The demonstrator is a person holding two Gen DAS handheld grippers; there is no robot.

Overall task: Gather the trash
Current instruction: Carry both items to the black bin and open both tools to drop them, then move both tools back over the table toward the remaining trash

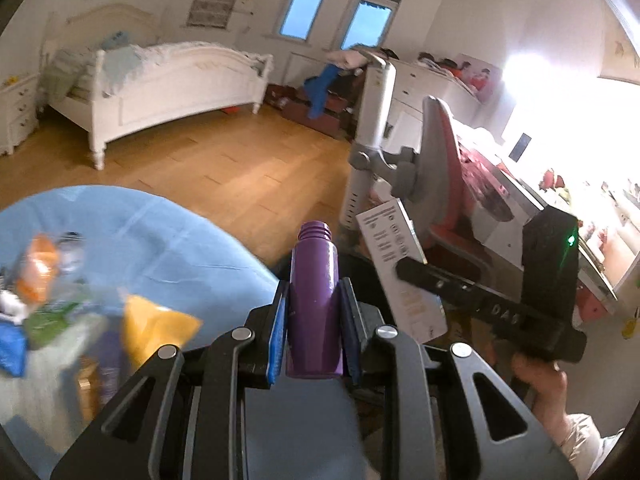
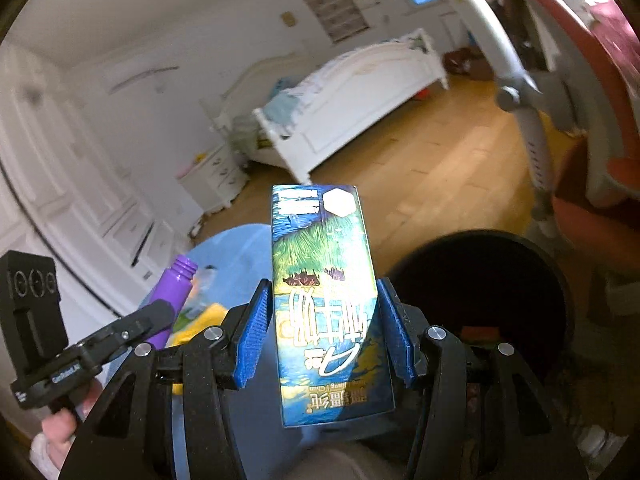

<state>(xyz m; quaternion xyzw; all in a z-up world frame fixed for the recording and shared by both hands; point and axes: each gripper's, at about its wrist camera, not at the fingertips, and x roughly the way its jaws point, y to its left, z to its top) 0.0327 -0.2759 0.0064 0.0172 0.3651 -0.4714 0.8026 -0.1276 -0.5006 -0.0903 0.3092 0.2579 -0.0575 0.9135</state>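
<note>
Right gripper holding a carton above a bin

The right gripper (image 2: 325,332) clamps a blue painted-print carton (image 2: 326,280) between its blue pads (image 2: 252,340), upright. A dark round bin (image 2: 500,280) sits just right of it. At left, the left gripper (image 2: 160,316) holds a purple bottle (image 2: 174,300) over a blue cloth (image 2: 236,248). A white bed (image 2: 360,112) stands beyond.
</note>
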